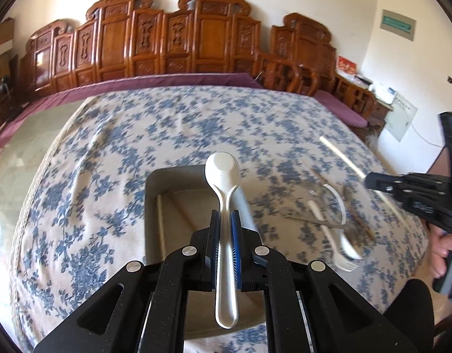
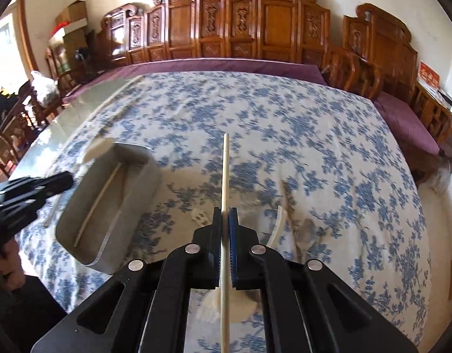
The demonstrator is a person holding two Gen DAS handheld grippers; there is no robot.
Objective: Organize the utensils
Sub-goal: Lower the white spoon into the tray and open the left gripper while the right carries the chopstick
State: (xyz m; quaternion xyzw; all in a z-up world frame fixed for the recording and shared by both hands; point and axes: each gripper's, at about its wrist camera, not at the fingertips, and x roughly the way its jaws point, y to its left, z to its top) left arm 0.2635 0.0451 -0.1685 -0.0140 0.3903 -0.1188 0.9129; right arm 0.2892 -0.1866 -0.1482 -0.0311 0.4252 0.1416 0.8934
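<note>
My left gripper (image 1: 225, 216) is shut on a white spoon (image 1: 223, 173) and holds it, bowl forward, above a grey rectangular tray (image 1: 155, 182). One pale chopstick (image 1: 161, 223) lies in the tray. My right gripper (image 2: 225, 214) is shut on a second pale chopstick (image 2: 225, 170), held above the floral cloth to the right of the tray (image 2: 143, 176). In the left wrist view the right gripper (image 1: 370, 180) shows at the right with its chopstick (image 1: 340, 154). A white fork (image 1: 334, 241) and other blurred utensils lie on the cloth.
The blue-flowered cloth (image 2: 284, 123) covers a large table. A carved wooden bench (image 2: 255, 23) with a purple cushion stands behind it. The left gripper (image 2: 34, 188) shows at the left in the right wrist view. A white curved utensil (image 2: 280, 223) lies near my right gripper.
</note>
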